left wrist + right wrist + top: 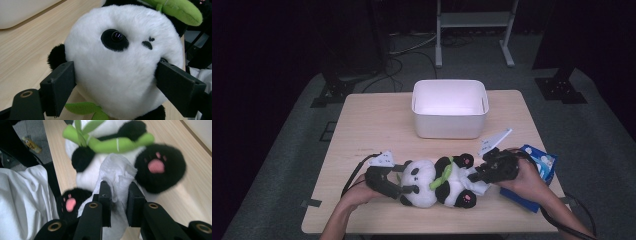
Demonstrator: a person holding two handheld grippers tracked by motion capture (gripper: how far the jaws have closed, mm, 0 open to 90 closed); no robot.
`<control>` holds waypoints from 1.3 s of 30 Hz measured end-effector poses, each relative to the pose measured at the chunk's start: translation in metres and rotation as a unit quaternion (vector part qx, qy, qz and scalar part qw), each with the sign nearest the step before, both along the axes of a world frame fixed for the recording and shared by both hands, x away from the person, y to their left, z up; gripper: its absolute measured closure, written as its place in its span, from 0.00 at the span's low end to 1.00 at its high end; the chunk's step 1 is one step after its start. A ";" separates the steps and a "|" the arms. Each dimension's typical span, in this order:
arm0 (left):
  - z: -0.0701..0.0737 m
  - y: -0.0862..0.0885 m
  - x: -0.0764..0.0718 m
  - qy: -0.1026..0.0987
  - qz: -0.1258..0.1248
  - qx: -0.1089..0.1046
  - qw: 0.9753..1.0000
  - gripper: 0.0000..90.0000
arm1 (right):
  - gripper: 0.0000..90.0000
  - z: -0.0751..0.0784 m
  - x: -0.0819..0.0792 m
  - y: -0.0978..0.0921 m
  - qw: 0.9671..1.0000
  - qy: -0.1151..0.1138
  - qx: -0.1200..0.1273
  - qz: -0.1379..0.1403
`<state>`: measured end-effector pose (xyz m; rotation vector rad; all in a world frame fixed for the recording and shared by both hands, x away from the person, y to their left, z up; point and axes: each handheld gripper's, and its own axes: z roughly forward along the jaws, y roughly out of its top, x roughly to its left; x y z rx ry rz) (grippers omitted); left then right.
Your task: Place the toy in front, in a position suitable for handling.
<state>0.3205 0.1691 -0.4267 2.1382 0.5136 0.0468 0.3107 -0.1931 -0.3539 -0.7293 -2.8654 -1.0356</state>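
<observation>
The left gripper's jaws pressed both sides of the toy panda's soft head; the right gripper's jaws pinched a limp white tissue against its belly. Light and yielding, the panda lay on the table before the white bin.

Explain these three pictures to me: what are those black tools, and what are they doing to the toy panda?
A person sits at a table with a hand-held two-jaw gripper in each hand. The high view looks down from above; the other two come from cameras riding on the grippers.

The panda lies on the table, with a white bin behind it and a blue pack at the right.

The left gripper has its jaws on either side of the panda's head. The right gripper pinches a white tissue against the panda's belly, between its feet, perhaps to wipe it.
</observation>
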 end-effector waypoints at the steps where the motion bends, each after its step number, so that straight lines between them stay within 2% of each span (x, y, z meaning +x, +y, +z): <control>1: 0.000 0.000 0.000 0.000 0.000 -0.001 1.000 0.17 | 0.85 0.001 0.000 -0.009 1.000 -0.003 0.006 -0.009; 4: 0.000 0.000 0.000 0.001 -0.001 0.000 1.000 0.17 | 0.85 0.004 0.001 -0.015 1.000 -0.005 0.015 -0.019; 7: 0.000 0.000 0.000 0.000 -0.001 0.000 1.000 0.17 | 0.85 0.012 0.007 -0.020 0.999 -0.019 0.017 -0.030; 14: 0.000 0.000 0.000 0.002 -0.001 -0.002 1.000 0.17 | 0.85 0.022 0.021 -0.010 0.999 -0.024 0.014 -0.029; 15: 0.000 0.000 0.000 0.002 -0.002 -0.001 1.000 0.17 | 0.85 0.024 0.026 -0.002 0.999 -0.024 0.010 -0.023; 17: 0.000 0.000 0.000 0.002 -0.002 -0.002 1.000 0.17 | 0.85 0.025 0.027 0.002 0.999 -0.023 0.009 -0.020; 18: 0.000 0.000 0.000 0.002 -0.002 -0.002 1.000 0.17 | 0.85 0.027 0.032 0.013 1.000 -0.023 0.004 -0.009; 20: 0.000 0.000 0.000 0.002 -0.002 -0.002 1.000 0.17 | 0.85 0.027 0.033 0.017 1.000 -0.021 0.002 -0.006; 21: 0.000 0.000 0.000 0.002 -0.002 -0.003 1.000 0.17 | 0.84 0.026 0.038 0.030 1.000 -0.016 -0.004 0.006; 23: 0.000 0.000 0.000 0.002 -0.002 -0.003 1.000 0.17 | 0.84 0.025 0.039 0.034 1.000 -0.015 -0.008 0.009; 26: 0.000 0.000 0.000 0.002 -0.003 -0.004 1.000 0.17 | 0.84 0.023 0.046 0.058 0.999 -0.012 -0.014 0.035; 28: 0.000 0.000 0.000 0.002 -0.003 -0.005 1.000 0.17 | 0.84 0.023 0.046 0.063 0.999 -0.008 -0.014 0.034; 32: 0.000 0.000 0.000 0.002 -0.004 -0.005 1.000 0.17 | 0.84 0.019 0.050 0.093 0.998 -0.001 -0.018 0.062; 34: 0.000 0.000 0.000 0.002 -0.004 -0.005 1.000 0.17 | 0.84 0.018 0.051 0.097 0.998 -0.001 -0.018 0.067; 35: 0.000 0.000 0.000 0.002 -0.004 -0.005 1.000 0.17 | 0.84 0.016 0.051 0.108 0.997 0.004 -0.019 0.078; 39: 0.000 0.000 0.001 0.001 -0.005 -0.004 1.000 0.17 | 0.84 0.013 0.052 0.121 0.996 0.008 -0.020 0.091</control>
